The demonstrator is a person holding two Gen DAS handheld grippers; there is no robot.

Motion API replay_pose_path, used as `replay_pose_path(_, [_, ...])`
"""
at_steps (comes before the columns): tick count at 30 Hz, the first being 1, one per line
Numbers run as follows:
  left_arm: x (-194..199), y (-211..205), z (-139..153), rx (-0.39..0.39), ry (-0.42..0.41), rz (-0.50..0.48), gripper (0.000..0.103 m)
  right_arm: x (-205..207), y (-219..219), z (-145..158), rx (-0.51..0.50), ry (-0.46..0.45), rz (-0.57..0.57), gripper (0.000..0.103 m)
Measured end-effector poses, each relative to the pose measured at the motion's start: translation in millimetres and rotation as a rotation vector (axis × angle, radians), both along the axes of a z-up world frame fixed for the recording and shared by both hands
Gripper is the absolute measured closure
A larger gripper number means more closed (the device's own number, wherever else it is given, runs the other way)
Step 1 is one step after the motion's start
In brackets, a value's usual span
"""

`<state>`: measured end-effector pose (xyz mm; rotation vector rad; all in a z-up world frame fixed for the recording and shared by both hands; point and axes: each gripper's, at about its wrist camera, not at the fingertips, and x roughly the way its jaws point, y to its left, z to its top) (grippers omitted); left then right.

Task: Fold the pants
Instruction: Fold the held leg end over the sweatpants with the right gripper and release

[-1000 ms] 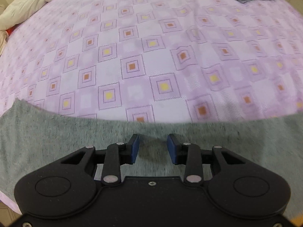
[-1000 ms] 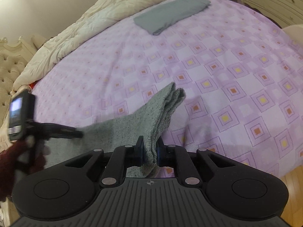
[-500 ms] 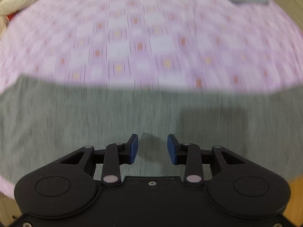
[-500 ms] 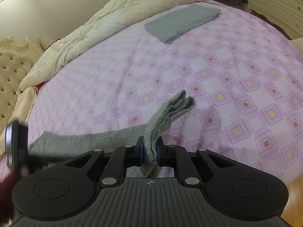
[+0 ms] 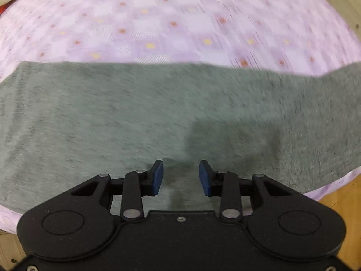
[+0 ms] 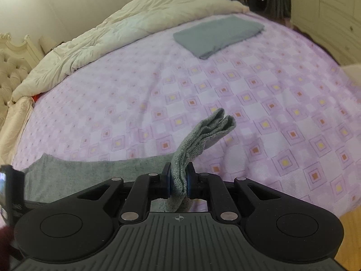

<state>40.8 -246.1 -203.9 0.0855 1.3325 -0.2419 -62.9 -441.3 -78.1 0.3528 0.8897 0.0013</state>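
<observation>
The grey knit pants (image 5: 158,113) are spread along the bed's (image 6: 248,79) near edge. One bunched end is clamped by the right gripper (image 6: 179,179); the left gripper (image 5: 181,176) is held apart above them. Soft, limp fabric: edges should be grasped.

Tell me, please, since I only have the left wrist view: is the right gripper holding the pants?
Observer: Yes, the right gripper is shut on a bunched end of the pants, lifted off the bed.
Operator: Does the rest lie flat?
Observer: It trails left from the fingers, flat along the near edge.
Operator: What is that grey thing at the top of my view?
Observer: A folded cloth, beside a cream duvet.
</observation>
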Motion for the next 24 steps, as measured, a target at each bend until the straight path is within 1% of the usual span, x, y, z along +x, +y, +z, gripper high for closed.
replay_pose_path(3, [8, 37, 13, -0.017, -0.018, 0.004, 0.059, 0, 32, 20, -0.041, -0.03, 0.023, 0.091])
replay_pose_path(7, [13, 85, 24, 0.0, -0.03, 0.009, 0.059, 4, 95, 44, -0.082, -0.09, 0.103, 0.091])
replay_pose_path(9, [15, 108, 27, 0.01, -0.034, 0.015, 0.059, 8, 134, 50, -0.089, -0.117, 0.164, 0.091])
replay_pose_path(11, [18, 133, 25, 0.018, -0.028, 0.029, 0.059, 13, 174, 46, -0.089, -0.128, 0.228, 0.091])
replay_pose_path(13, [15, 160, 22, 0.025, -0.018, 0.047, 0.059, 22, 214, 30, -0.083, -0.117, 0.293, 0.091])
replay_pose_path(16, [19, 187, 18, 0.044, -0.006, 0.061, 0.059, 37, 269, -14, -0.079, -0.066, 0.36, 0.091])
replay_pose_path(19, [19, 210, 17, 0.065, 0.001, 0.06, 0.059, 49, 313, -61, -0.141, 0.004, 0.419, 0.091])
replay_pose_path(21, [19, 220, 17, 0.071, 0.011, 0.059, 0.059, 53, 334, -83, -0.19, 0.044, 0.442, 0.09])
replay_pose_path(22, [20, 226, 17, 0.069, 0.017, 0.059, 0.059, 54, 339, -89, -0.202, 0.052, 0.447, 0.087])
replay_pose_path(24, [25, 231, 16, 0.062, 0.024, 0.057, 0.059, 56, 341, -93, -0.175, 0.054, 0.461, 0.083])
